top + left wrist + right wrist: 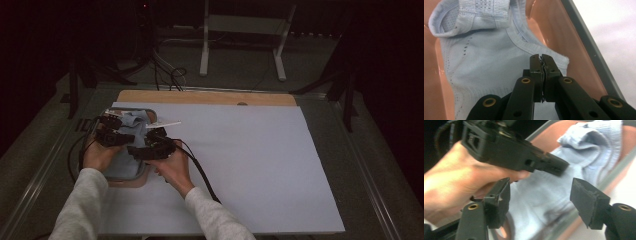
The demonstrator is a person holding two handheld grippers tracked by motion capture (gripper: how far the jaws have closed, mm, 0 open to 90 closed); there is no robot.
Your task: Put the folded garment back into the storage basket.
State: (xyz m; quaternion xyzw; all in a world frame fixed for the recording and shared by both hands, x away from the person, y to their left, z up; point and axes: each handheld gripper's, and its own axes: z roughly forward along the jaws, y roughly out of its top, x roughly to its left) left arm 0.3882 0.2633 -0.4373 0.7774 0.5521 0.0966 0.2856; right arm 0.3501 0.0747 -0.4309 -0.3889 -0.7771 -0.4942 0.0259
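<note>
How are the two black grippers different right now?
The left gripper has its jaws shut, pinching the edge of the light blue garment; the right gripper has its jaws wide apart with nothing pinched between them. The left gripper's tips touch the cloth in the pink tray; the right gripper hangs above it, its tips clear of the cloth. Both are black, two-jawed, hand-held and over the same tray.
</note>
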